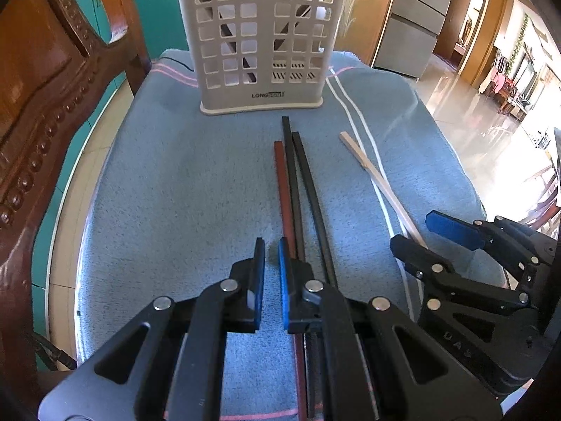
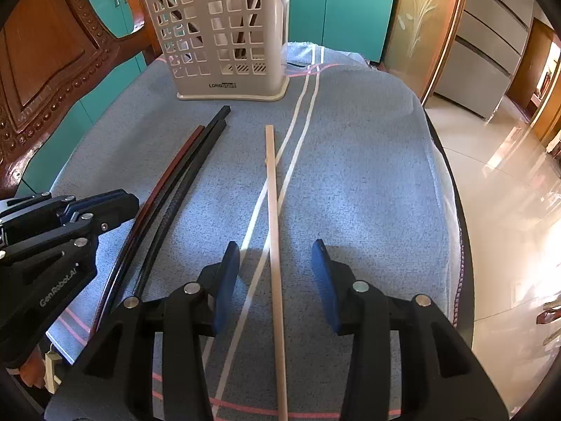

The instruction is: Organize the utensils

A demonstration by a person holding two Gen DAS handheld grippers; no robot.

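Left tongs [image 1: 270, 256] sit at the lower centre, nearly closed and empty, beside the red chopstick [image 1: 280, 182] and two black chopsticks [image 1: 298, 175]. Right tongs [image 2: 277, 263] stand partly open astride the pale wooden chopstick [image 2: 272, 210], pads clear of it. Holder basket [image 1: 261, 42] stands upright at the top on the blue towel [image 1: 175, 182].

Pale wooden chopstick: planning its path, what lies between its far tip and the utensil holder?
Only bare blue towel, clearest in the right wrist view.

Left tool [image 1: 270, 249] nearly shut (empty); right tool [image 2: 277, 252] spread apart.
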